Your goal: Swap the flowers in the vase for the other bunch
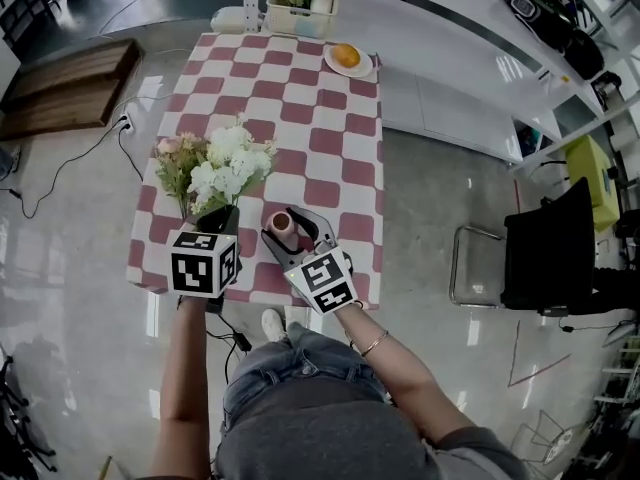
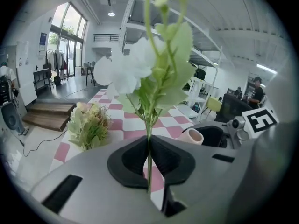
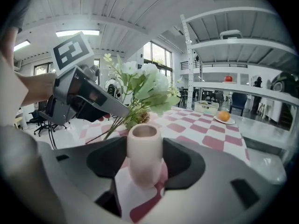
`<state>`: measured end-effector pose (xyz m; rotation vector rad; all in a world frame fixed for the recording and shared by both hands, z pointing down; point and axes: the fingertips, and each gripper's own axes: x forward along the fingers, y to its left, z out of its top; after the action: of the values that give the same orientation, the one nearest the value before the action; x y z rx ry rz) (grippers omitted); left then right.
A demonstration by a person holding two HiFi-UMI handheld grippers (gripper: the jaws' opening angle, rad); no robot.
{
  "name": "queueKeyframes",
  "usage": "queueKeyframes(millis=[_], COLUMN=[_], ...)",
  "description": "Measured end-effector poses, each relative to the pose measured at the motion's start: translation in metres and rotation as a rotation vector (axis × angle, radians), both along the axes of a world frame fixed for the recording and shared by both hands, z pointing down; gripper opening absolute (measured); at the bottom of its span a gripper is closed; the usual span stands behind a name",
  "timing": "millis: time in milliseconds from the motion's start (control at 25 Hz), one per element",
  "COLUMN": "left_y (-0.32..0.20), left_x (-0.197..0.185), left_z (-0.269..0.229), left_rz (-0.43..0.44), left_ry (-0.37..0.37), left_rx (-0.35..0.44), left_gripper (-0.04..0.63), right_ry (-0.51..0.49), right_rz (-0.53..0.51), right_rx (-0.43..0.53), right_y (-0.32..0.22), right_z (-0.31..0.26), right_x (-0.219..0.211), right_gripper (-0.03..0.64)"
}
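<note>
A bunch of white flowers (image 1: pixel 232 163) stands up from my left gripper (image 1: pixel 222 218), which is shut on its thin green stem (image 2: pixel 149 148). The blooms (image 2: pixel 140 69) rise just left of the pink vase (image 1: pixel 282 222), above the table. A second bunch, pink and pale green (image 1: pixel 178 163), lies on the checkered table (image 1: pixel 320 118) to the left. My right gripper (image 1: pixel 292 232) holds the vase (image 3: pixel 145 153) near the front edge, with a pad against each side. The vase mouth looks empty. From the right gripper view the left gripper (image 3: pixel 88 97) hangs at upper left with the white flowers (image 3: pixel 149 85) fanning behind the vase.
A plate with an orange (image 1: pixel 347 59) and a white basket (image 1: pixel 300 6) sit at the table's far end. A black chair (image 1: pixel 545 258) stands to the right, a wooden platform (image 1: pixel 70 83) to the far left, and cables trail on the floor.
</note>
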<state>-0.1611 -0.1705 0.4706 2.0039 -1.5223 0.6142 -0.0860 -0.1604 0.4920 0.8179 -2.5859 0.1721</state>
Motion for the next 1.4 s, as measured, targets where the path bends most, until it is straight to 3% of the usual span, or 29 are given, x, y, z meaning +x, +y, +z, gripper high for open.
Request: queueKeyframes(millis=[440, 840, 1080, 1400], left_y=[-0.023, -0.035, -0.037, -0.033], left_x=[0.0, 0.0, 0.0, -0.002], left_z=[0.053, 0.07, 0.074, 0.073], left_rz=[-0.034, -0.041, -0.033, -0.049], left_ry=[0.027, 0.034, -0.008, 0.022], left_rx=[-0.073, -0.083, -0.061, -0.047], left_gripper=[0.025, 0.025, 0.028, 0.078], right_ry=[-0.008, -0.015, -0.018, -0.016], right_rz=[0.0, 0.006, 0.009, 0.01], right_rx=[-0.007, -0.015, -0.014, -0.009], right_y=[-0.003, -0.002, -0.002, -0.002], right_z=[0.001, 0.003, 0.003, 0.003], right_x=[-0.001, 0.001, 0.002, 0.002], right_gripper=[0.249, 0.249, 0.249, 0.249])
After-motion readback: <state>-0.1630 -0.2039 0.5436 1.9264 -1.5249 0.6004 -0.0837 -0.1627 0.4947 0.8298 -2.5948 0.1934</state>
